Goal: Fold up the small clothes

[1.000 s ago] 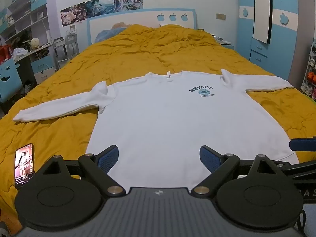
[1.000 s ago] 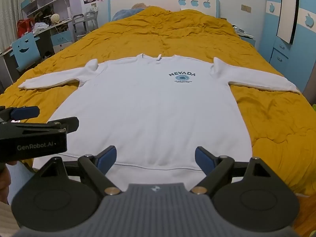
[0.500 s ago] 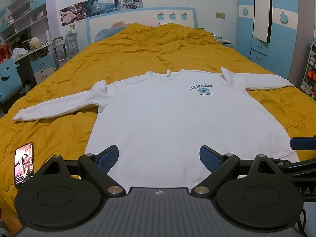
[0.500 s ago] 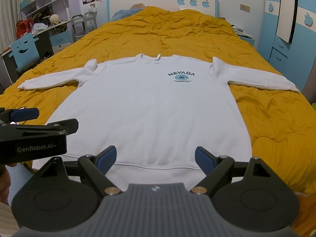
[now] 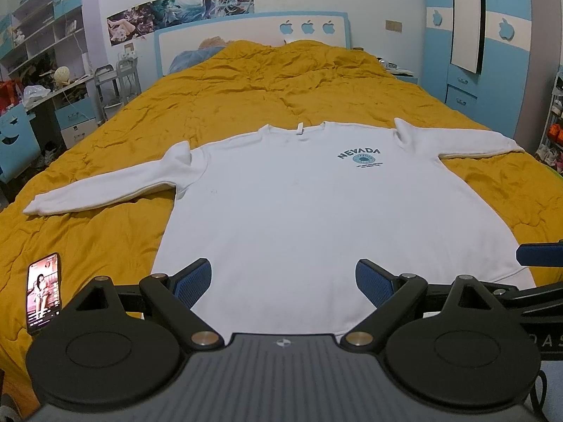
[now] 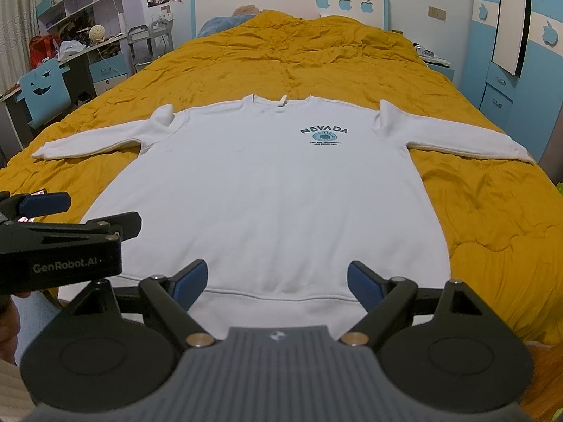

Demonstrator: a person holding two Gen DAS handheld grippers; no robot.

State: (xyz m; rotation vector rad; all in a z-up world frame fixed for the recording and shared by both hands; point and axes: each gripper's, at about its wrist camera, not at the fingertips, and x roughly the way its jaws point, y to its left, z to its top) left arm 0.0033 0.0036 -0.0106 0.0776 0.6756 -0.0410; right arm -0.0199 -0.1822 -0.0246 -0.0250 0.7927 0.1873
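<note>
- Holding nothing: your left gripper [image 5: 283,276] hangs with its blue pads spread wide, empty, above the near hem of the white sweatshirt [image 5: 316,204]. Your right gripper [image 6: 277,279] is just as wide and just as empty, above the hem band [image 6: 274,293].
- Sweatshirt sits straight ahead of both grippers, flat and face up on the yellow quilt [image 5: 246,81], collar [image 5: 299,128] at the far end, hem nearest you. Nothing folded yet by the look of it.
- Left sleeve [image 5: 102,190] runs out ahead and to the left of your left gripper; right sleeve [image 6: 457,137] runs out ahead and to the right of your right gripper. Both lie straight, cuffs well apart from the body.
- Judgement: the step in hand is the first grasp. Sleeves inward first seems the sensible opening.
- Reach past the hem to the cuff or shoulder seam on your own side. Come down with one pad under the cloth edge so you pinch the sweatshirt only and leave the quilt alone; the quilt is rumpled and soft and could bunch into the bite.
- Lift just clear of the body, carry the sleeve across, lay it flat before letting go. Thick knit will likely drag and pull the body askew if you slide it.
- Keep the two grippers out of each other's lane; each one already shows at the edge of the other's view, so they are close.
- Phone [image 5: 44,293] lies on the quilt down and to the left of your left gripper, screen lit. Steer the sleeve away from it.
</note>
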